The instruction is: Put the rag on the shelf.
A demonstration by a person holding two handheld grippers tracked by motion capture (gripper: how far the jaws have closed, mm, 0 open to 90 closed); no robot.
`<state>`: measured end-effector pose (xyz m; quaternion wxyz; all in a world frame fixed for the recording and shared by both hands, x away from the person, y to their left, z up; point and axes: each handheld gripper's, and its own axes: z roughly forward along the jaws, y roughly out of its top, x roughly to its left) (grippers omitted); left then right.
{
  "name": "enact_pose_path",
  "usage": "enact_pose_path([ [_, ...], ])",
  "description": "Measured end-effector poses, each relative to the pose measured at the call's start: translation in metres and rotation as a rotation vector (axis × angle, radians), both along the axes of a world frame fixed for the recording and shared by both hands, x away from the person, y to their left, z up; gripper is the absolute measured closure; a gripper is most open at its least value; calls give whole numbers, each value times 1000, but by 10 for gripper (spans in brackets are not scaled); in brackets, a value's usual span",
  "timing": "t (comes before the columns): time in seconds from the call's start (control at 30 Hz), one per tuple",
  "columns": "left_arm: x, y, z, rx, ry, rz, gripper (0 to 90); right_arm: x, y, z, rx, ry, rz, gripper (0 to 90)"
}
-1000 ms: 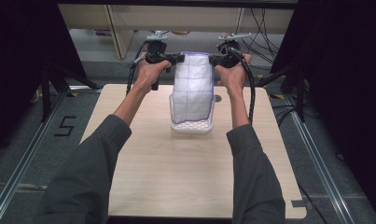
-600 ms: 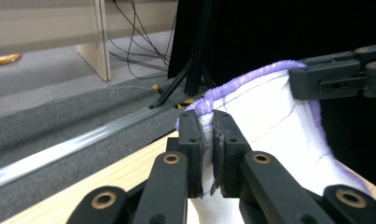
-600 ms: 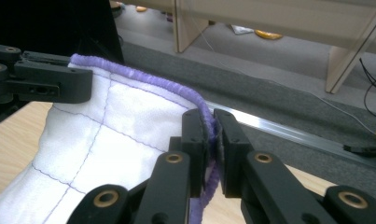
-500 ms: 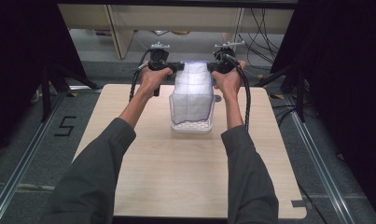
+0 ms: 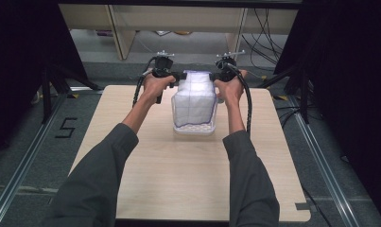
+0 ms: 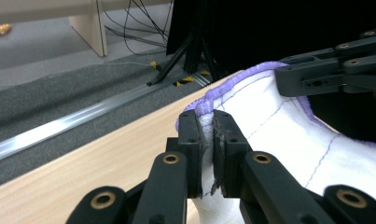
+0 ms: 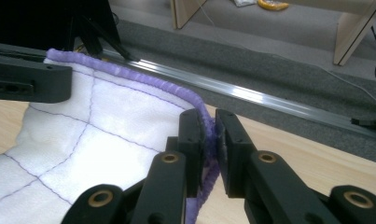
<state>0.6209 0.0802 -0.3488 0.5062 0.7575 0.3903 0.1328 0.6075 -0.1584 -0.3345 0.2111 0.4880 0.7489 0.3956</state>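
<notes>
High view: white cloth (image 5: pixel 194 101) with purple stitching hangs over the far middle of the bench (image 5: pixel 178 179), its lower end in a clear tray (image 5: pixel 194 128). Left tongs (image 5: pixel 177 75) and right tongs (image 5: pixel 215 75) hold its top corners. On the floor left of the bench, black tape reads "5" (image 5: pixel 66 127).

Left gripper view: left tongs (image 6: pixel 209 140) clamped on the cloth (image 6: pixel 288 135) corner, just below the purple hem. No writing legible.

Right gripper view: right tongs (image 7: pixel 210 140) have just been opening a little, yet the purple hem of the cloth (image 7: pixel 106 126) sits pinched between them.
</notes>
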Motion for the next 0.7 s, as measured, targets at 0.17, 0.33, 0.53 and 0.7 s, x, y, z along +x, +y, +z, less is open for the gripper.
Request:
enact_pose_path([
  [0.17,-2,1,-6,25,25,0,811,2,3,-7,-18,44,7,786],
  [0.33,-1,6,-9,10,77,13,613,3,1,-10,-23,53,-33,602],
  [0.53,-2,16,-6,14,90,28,518,1,-8,-7,-14,40,-60,540],
  [0.7,-5,19,-6,36,110,10,459,-6,-14,2,2,23,-66,536],
])
